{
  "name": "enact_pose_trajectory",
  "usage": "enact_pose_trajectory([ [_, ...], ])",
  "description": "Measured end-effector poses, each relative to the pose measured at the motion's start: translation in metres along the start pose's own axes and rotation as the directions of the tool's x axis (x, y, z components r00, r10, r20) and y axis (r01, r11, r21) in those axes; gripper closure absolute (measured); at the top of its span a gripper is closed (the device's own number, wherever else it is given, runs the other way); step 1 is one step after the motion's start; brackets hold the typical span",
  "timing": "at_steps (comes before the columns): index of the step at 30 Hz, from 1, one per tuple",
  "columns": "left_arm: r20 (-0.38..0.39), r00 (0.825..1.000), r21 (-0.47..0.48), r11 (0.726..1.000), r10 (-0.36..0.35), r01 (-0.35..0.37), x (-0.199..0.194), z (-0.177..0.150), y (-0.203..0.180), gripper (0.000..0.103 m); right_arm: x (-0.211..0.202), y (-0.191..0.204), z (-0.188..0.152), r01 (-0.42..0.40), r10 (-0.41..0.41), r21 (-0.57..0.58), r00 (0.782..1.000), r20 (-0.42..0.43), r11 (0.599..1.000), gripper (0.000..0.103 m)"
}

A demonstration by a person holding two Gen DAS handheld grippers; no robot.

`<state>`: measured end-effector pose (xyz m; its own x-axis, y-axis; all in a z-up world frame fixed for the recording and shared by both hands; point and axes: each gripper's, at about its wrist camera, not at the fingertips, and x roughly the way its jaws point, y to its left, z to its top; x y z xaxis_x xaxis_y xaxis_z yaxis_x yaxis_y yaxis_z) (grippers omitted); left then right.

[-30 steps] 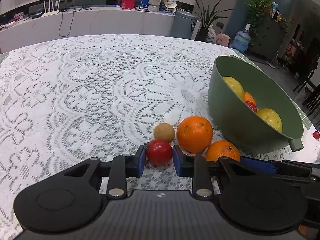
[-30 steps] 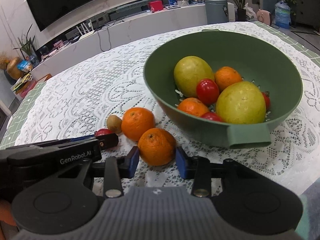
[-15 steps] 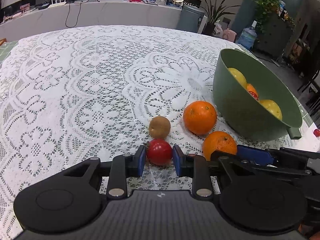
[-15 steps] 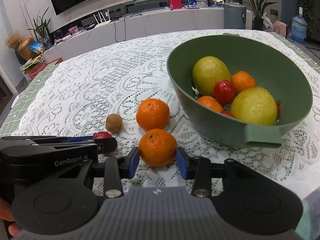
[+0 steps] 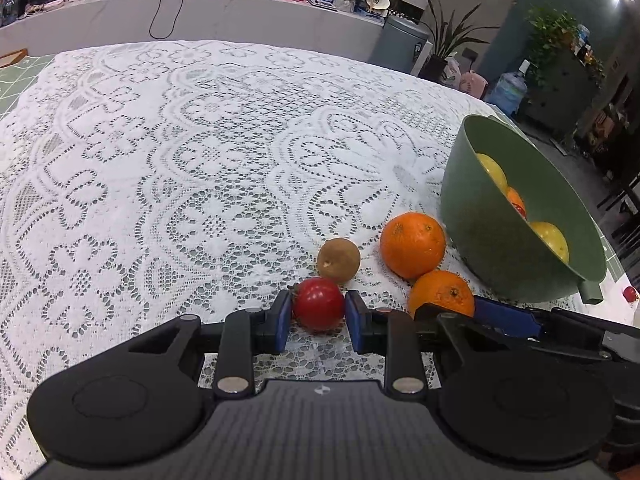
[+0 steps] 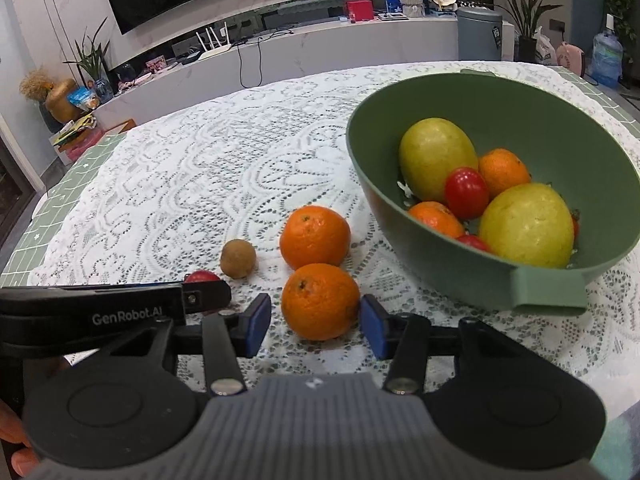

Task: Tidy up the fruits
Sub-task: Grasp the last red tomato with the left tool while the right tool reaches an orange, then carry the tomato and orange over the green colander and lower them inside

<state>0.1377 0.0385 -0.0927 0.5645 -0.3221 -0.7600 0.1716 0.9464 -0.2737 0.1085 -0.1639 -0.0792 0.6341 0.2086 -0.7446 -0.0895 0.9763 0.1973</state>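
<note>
A round table under a white lace tablecloth point(image 5: 192, 168) carries everything. Toward its right edge stands a green bowl point(image 6: 472, 264) with a lug handle, holding two yellow-green fruits, small oranges and cherry tomatoes. On the cloth just left of the bowl, toward the near edge, lie two oranges touching each other: the far orange point(image 6: 314, 237) and the near orange point(image 6: 320, 301). Left of them sits a small brown fruit point(image 6: 237, 258), and nearest the edge a red cherry tomato point(image 5: 319, 303), just in front of the brown fruit.

The left gripper point(image 5: 317, 319) has its blue pads pinched on the cherry tomato. The right gripper point(image 6: 315, 327) straddles the near orange; its jaws have just been opening, with a gap showing at the left pad while the right pad stands at the peel. The two grippers lie close side by side, and in the right wrist view the left one's finger hides most of the tomato.

A stray small red fruit point(image 5: 630, 293) lies beyond the bowl's handle at the right edge.
</note>
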Motion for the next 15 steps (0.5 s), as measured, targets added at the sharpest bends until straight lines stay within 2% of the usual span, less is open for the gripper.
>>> enact_pose_trajectory([
  [15, 0.070, 0.996, 0.011, 0.998, 0.053, -0.054, -0.025, -0.005, -0.013, 0.071, -0.018, 0.001, -0.002, -0.043, 0.044, -0.033, 0.998, 0.039, 0.999, 0.065],
])
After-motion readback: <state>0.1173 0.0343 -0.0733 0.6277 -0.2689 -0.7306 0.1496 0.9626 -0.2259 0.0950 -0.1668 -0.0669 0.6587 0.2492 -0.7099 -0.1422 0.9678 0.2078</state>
